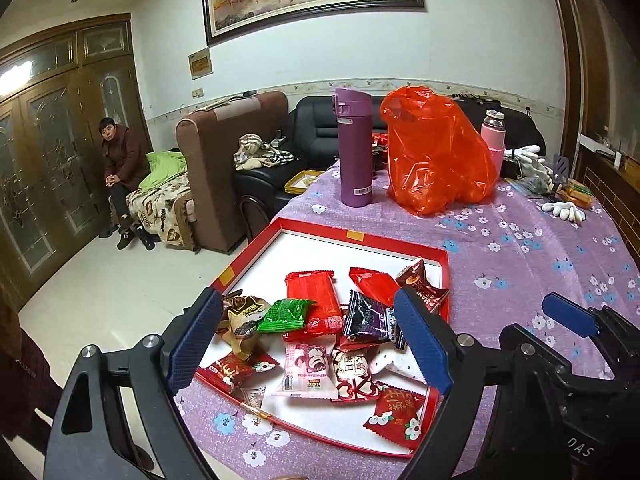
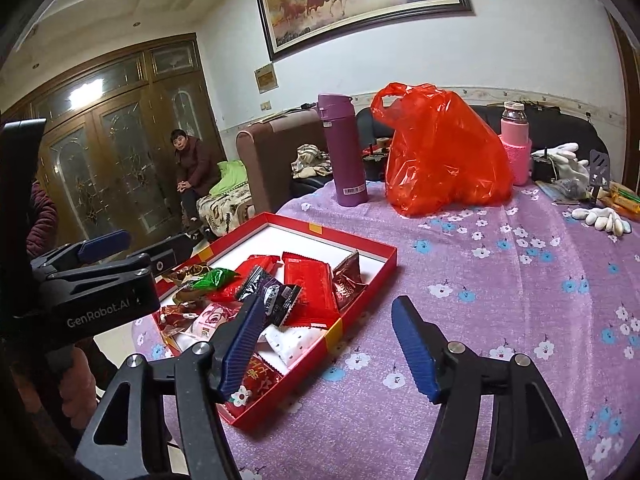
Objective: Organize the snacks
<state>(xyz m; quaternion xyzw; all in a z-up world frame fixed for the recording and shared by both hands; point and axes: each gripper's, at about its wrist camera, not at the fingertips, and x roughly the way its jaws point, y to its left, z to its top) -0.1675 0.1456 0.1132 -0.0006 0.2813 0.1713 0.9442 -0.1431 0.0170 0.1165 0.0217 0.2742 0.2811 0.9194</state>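
Observation:
A shallow red box (image 1: 362, 235) with a white floor lies on the purple flowered tablecloth and holds several wrapped snacks: a long red packet (image 1: 314, 304), a green packet (image 1: 286, 314), a dark packet (image 1: 366, 322) and a pink packet (image 1: 308, 370). My left gripper (image 1: 310, 338) is open and empty, hovering over the near snacks. The box also shows in the right wrist view (image 2: 362, 288). My right gripper (image 2: 330, 346) is open and empty, just right of the box's near corner, above the cloth.
A purple flask (image 1: 354, 146), a red plastic bag (image 1: 438, 152) and a pink bottle (image 1: 493, 136) stand at the table's far side. White gloves (image 1: 564, 210) and small items lie far right. A seated person (image 1: 120, 164), sofas and the table's left edge are at left.

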